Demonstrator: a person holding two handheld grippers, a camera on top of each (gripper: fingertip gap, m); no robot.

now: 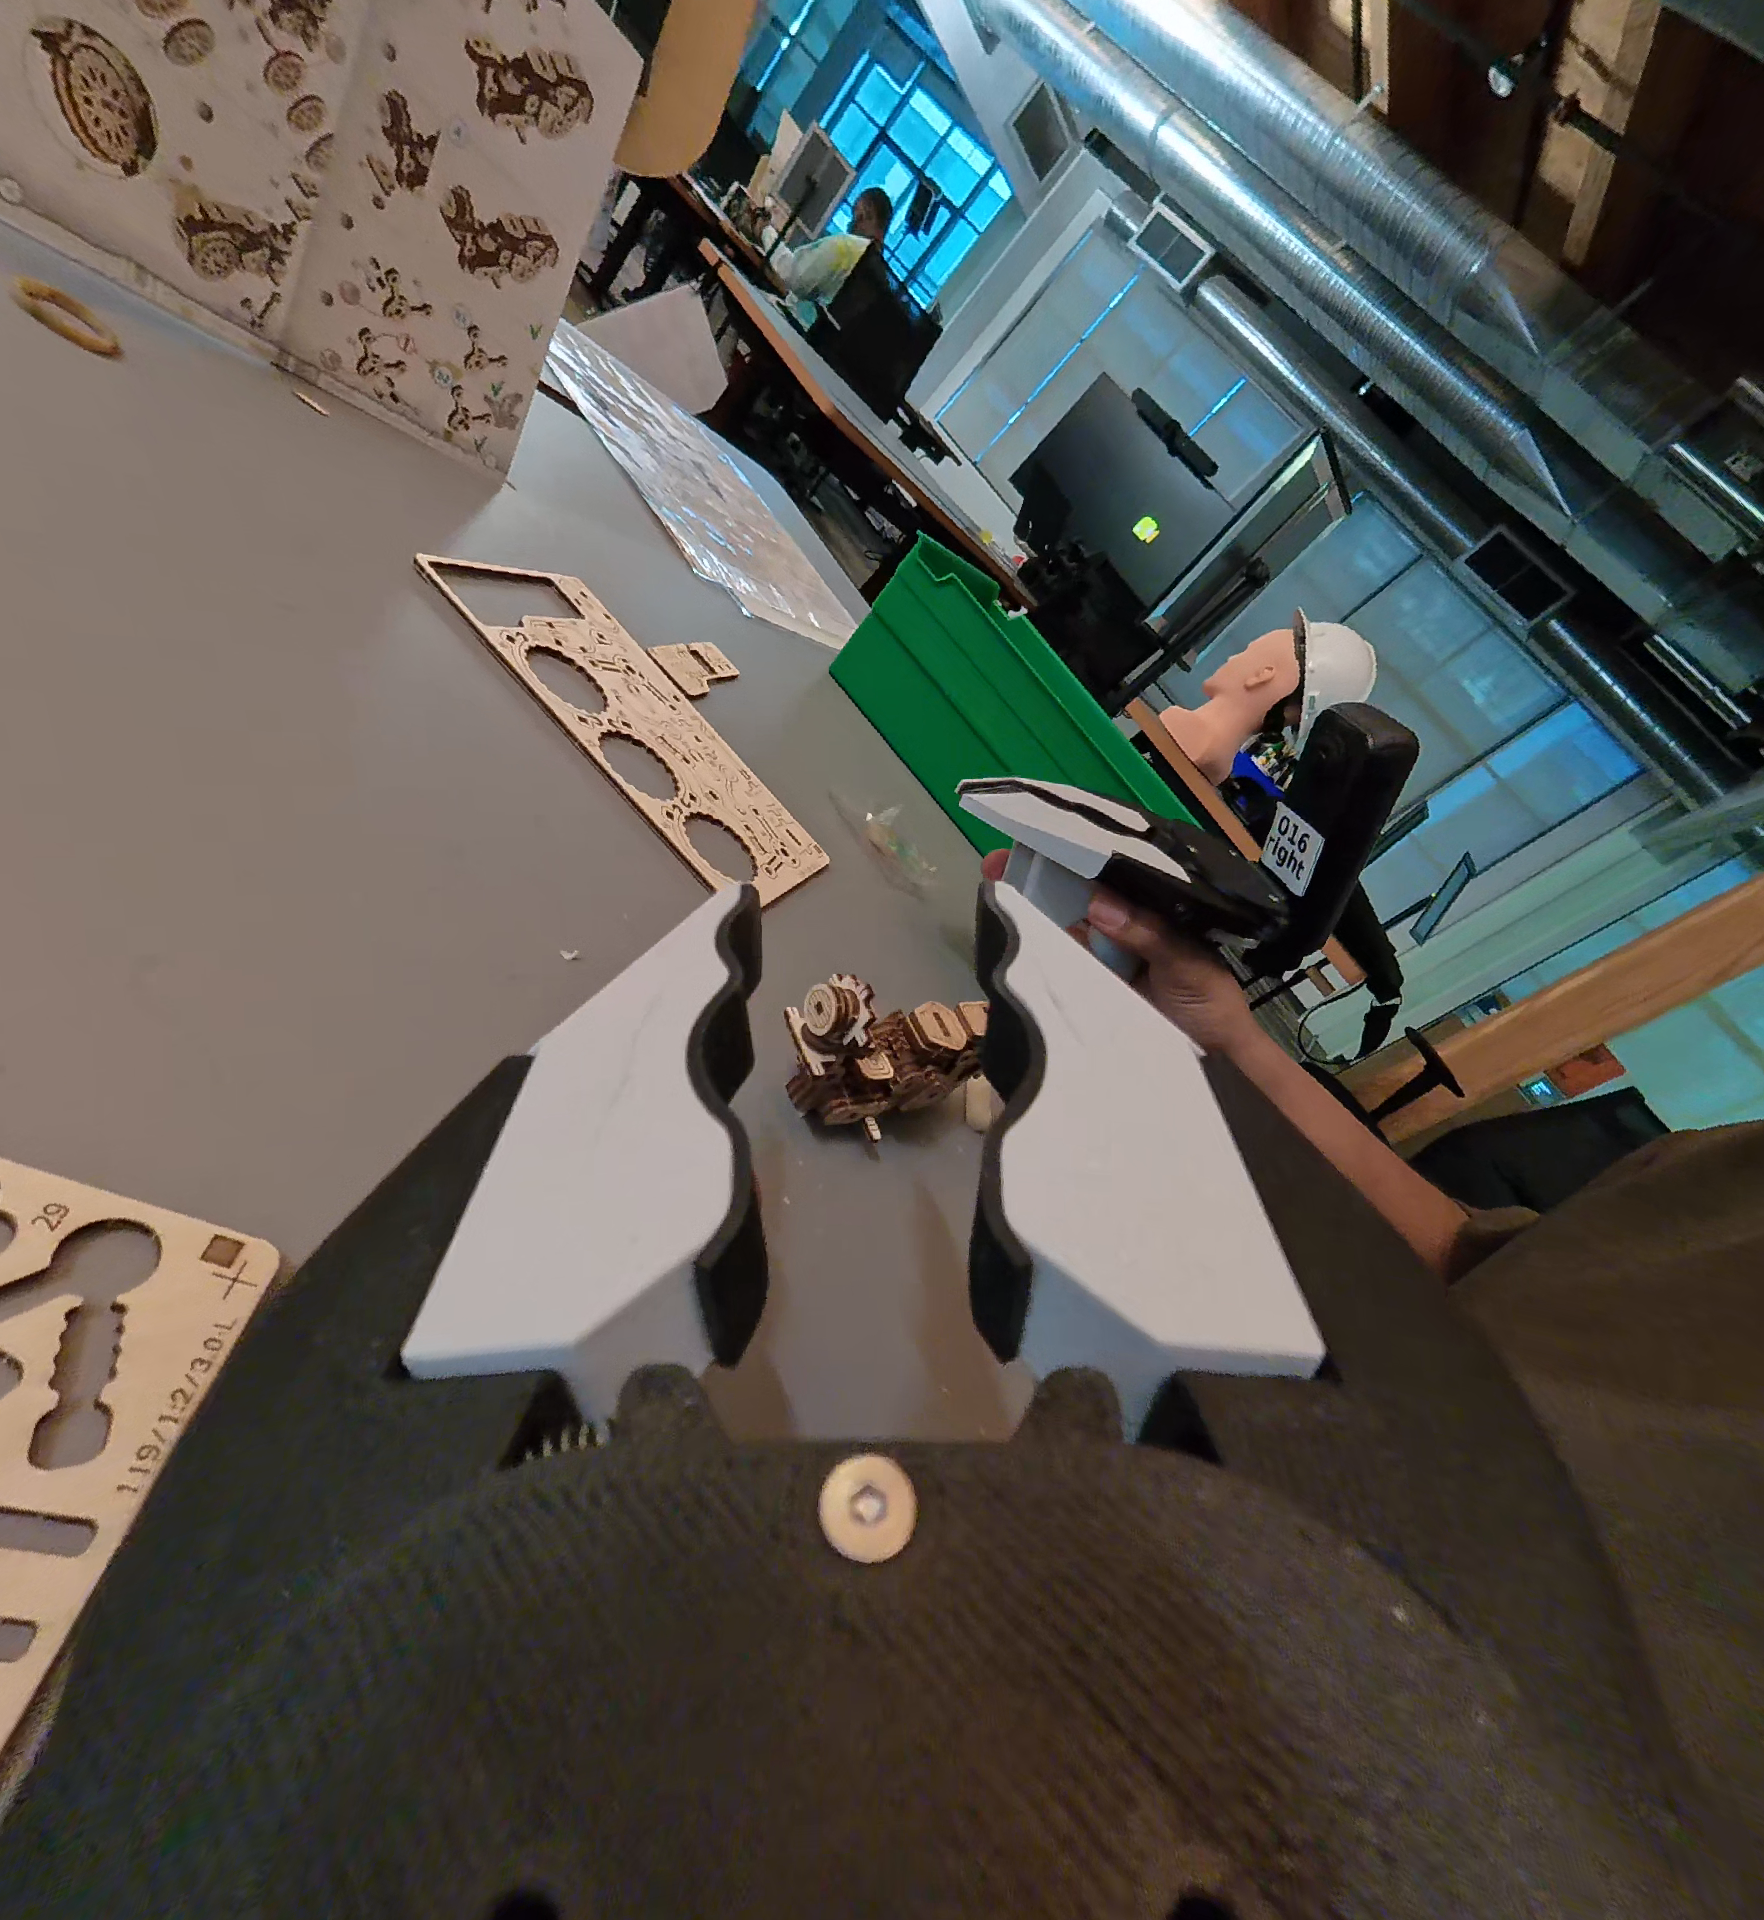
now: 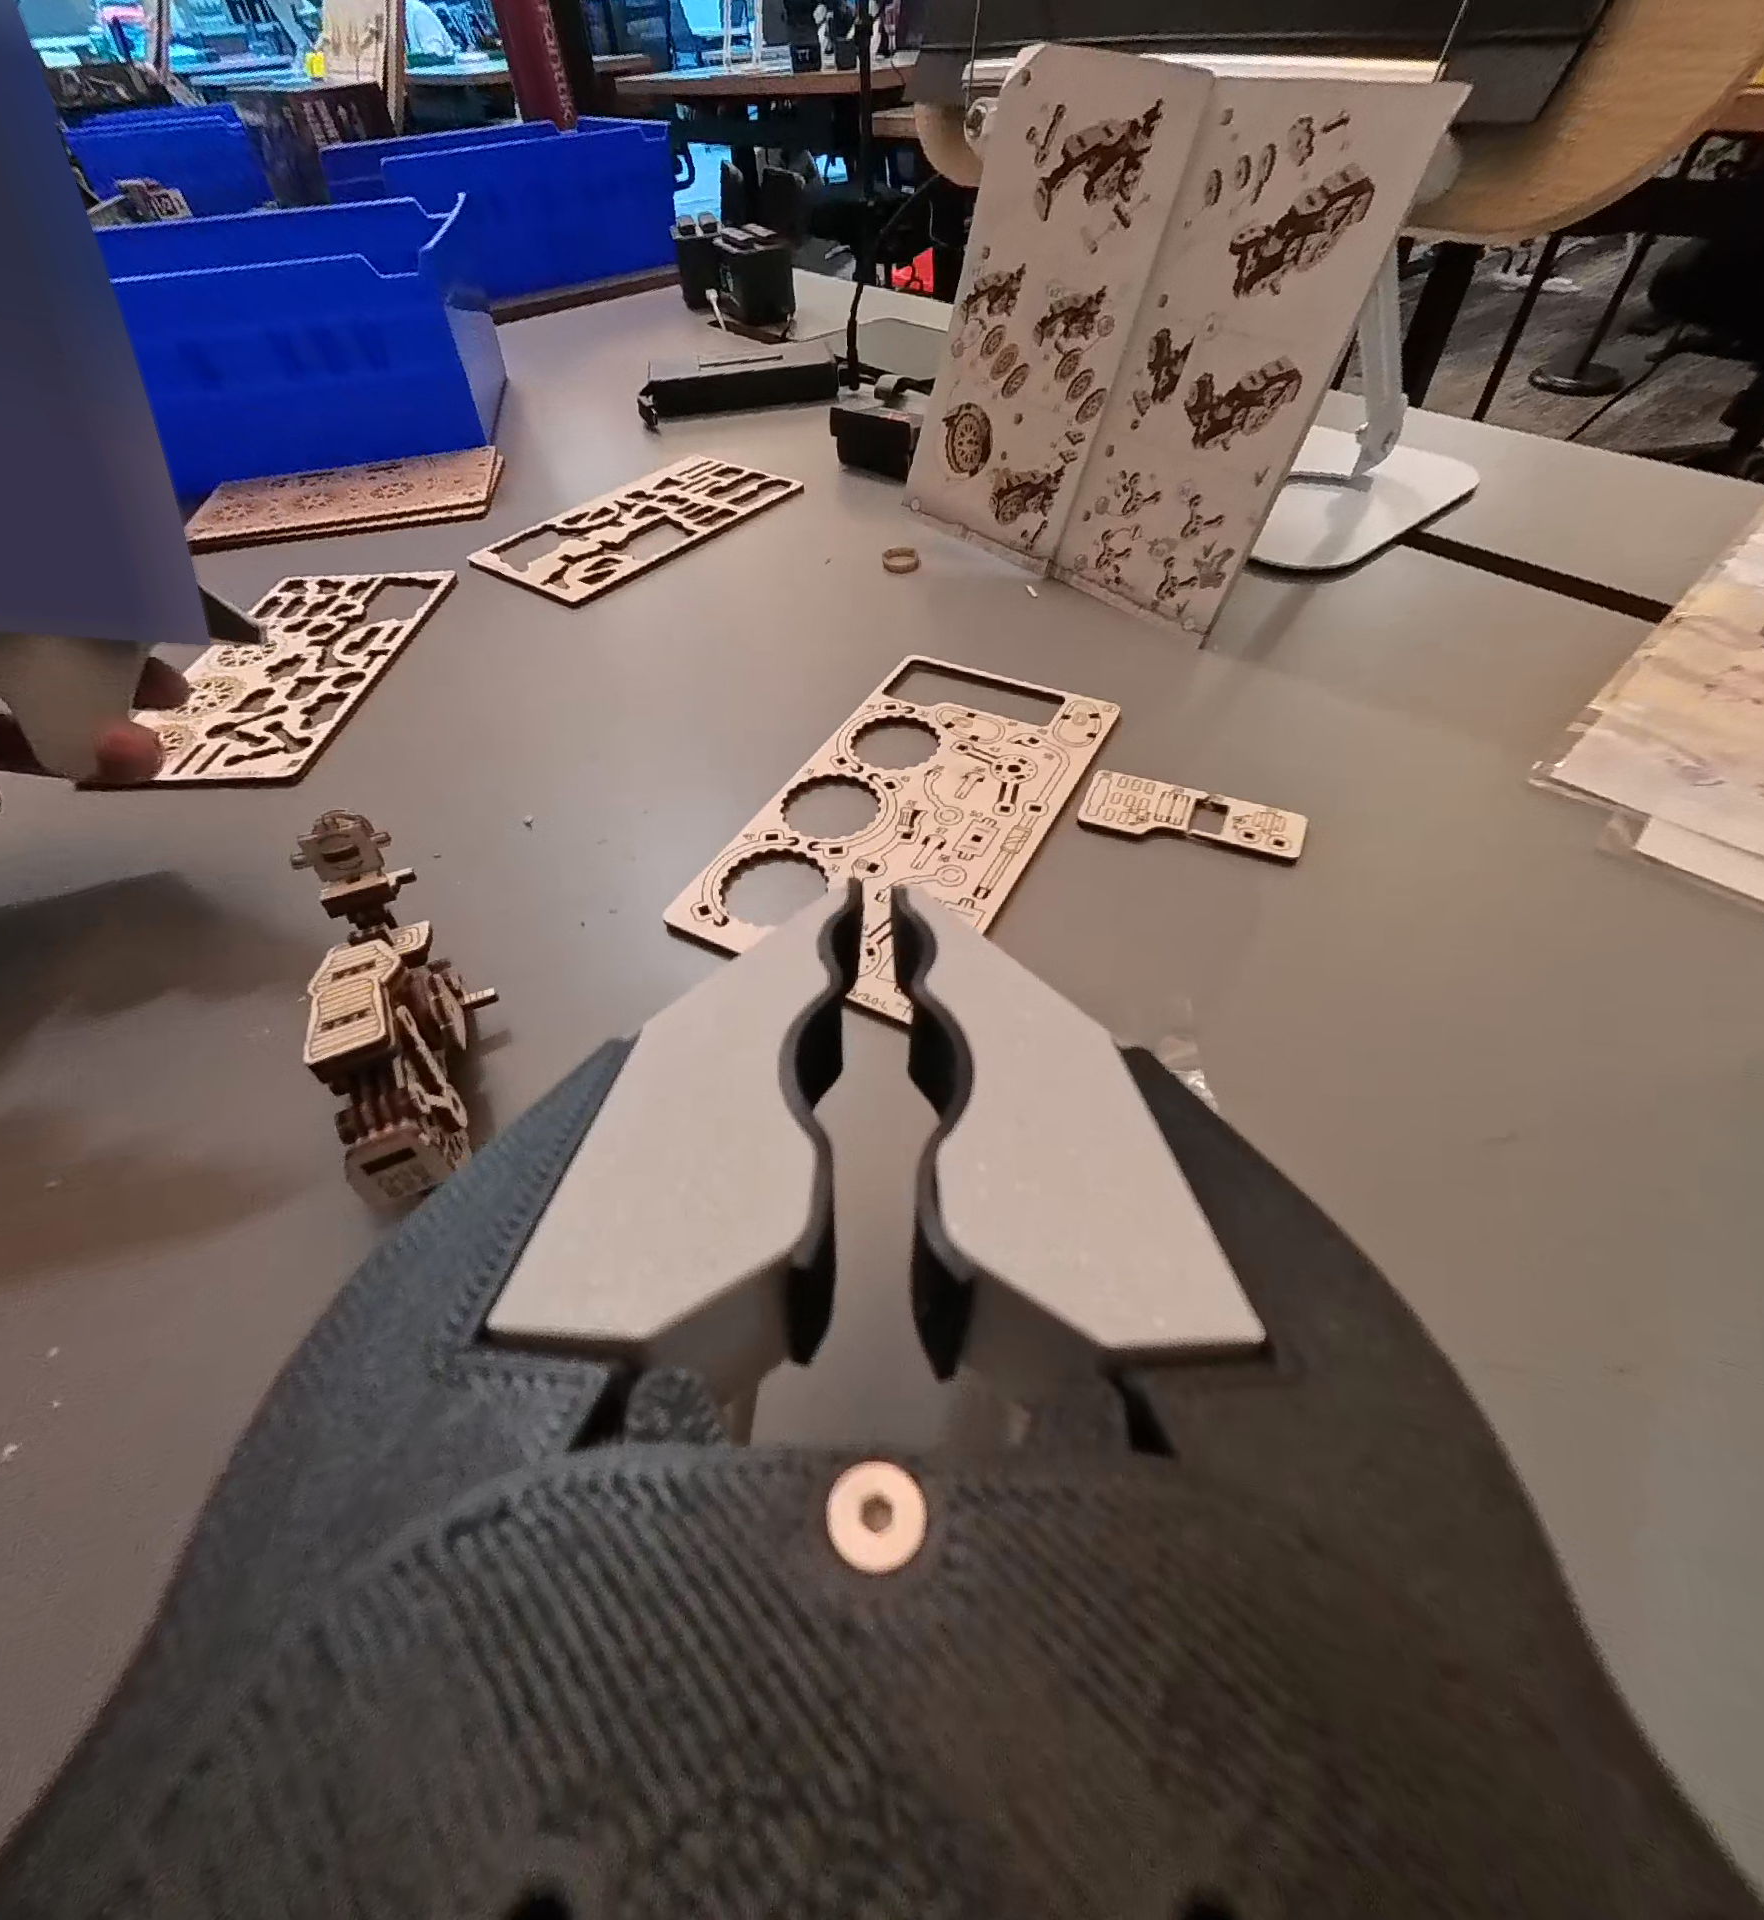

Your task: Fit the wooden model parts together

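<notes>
The left tongs [image 1: 867, 925] hang apart and empty above the model [image 1: 883, 1055], which sits on bare surface [image 1: 234, 779] well inside its edges. The right tongs [image 2: 876, 902] are nearly together, gripping nothing, over the near end of a cut sheet [image 2: 899, 795] beside the model.

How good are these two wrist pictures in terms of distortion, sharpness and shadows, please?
Left wrist view: strong wide-angle tilt, the room leaning diagonally; left gripper and half-built wooden model fairly sharp. Right wrist view: bent edges; a big blurred purple-blue shape fills the upper left; soft shadow on the grey table left of the model; right gripper base slightly soft.
</notes>
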